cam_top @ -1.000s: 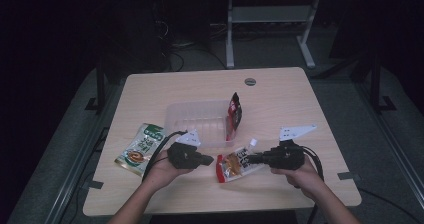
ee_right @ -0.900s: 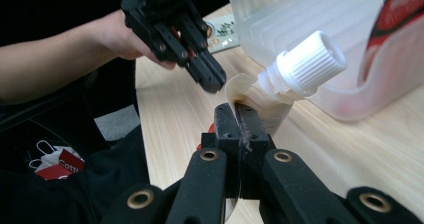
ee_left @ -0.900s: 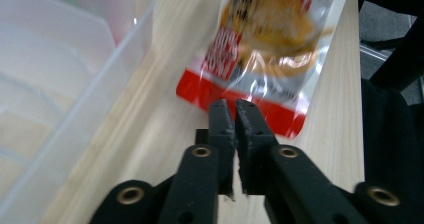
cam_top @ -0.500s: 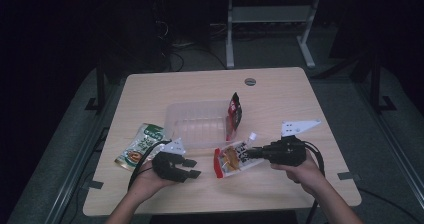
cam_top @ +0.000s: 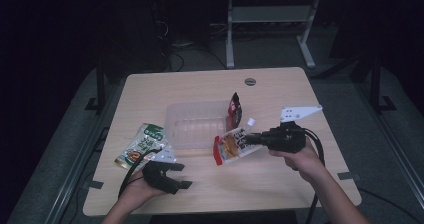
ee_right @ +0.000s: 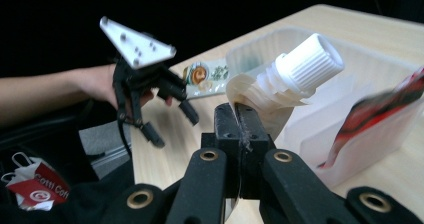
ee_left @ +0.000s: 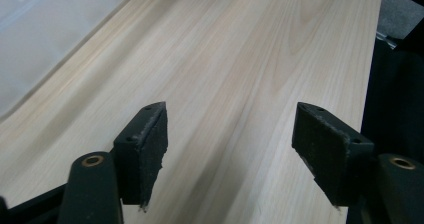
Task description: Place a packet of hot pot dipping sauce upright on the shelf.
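Note:
My right gripper (cam_top: 246, 140) is shut on the top edge of an orange and red spouted pouch (cam_top: 230, 146) and holds it just above the table, in front of the clear plastic tray (cam_top: 195, 105). Its white cap (ee_right: 307, 66) sticks up past the closed right gripper (ee_right: 239, 119). A dark red pouch (cam_top: 234, 110) leans in the tray's right end. My left gripper (cam_top: 182, 176) hovers near the front left of the table. Its jaws have just been opening, with only bare wood (ee_left: 250, 59) between the pads (ee_left: 145, 144).
A green snack packet (cam_top: 142, 144) lies flat on the table, left of the tray. The table's front edge is close under the left hand. A dark floor and a metal frame lie beyond the table's far edge.
The left gripper has drawn away from the pouch toward the front left and its jaws have spread apart. The right gripper has lifted the pouch off the table.

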Demonstrator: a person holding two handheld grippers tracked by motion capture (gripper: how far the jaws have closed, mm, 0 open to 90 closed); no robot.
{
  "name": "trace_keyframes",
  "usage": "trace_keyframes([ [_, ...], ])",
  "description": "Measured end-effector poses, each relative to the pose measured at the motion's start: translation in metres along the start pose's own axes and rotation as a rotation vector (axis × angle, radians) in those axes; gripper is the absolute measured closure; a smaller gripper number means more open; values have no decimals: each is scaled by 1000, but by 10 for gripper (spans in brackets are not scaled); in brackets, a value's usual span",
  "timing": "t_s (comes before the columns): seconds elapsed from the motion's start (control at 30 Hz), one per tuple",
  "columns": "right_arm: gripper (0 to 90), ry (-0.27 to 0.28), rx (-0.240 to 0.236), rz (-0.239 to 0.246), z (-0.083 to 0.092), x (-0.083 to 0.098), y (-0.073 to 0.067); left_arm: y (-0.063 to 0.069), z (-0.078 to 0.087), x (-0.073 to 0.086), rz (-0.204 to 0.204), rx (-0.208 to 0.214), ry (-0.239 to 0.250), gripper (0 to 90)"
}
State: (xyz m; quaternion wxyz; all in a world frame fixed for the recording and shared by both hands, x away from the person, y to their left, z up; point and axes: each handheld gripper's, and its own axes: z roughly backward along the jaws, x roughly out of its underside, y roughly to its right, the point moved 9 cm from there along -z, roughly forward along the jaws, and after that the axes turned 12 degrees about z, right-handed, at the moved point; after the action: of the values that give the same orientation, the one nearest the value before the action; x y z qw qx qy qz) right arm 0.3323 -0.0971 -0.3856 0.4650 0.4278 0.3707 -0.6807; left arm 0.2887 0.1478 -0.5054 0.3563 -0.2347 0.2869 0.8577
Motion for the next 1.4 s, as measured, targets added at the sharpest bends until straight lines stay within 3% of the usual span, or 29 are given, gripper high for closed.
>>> trace_keyframes([
  [0.23,897,29,24,29,-1,-33,13,-5,3,-1,-9,-19,18,238],
  [0.47,897,24,62,30,-5,-49,29,-6,2,-1,-19,-26,12,217],
  [0.53,897,18,83,32,-7,-55,39,-6,2,-1,-14,-22,14,216],
  [0.97,898,-12,136,-1,-24,-56,82,-10,3,1,-16,-22,7,218],
  [1.4,898,-82,137,11,-47,-45,81,-9,3,1,-3,-14,2,220],
])
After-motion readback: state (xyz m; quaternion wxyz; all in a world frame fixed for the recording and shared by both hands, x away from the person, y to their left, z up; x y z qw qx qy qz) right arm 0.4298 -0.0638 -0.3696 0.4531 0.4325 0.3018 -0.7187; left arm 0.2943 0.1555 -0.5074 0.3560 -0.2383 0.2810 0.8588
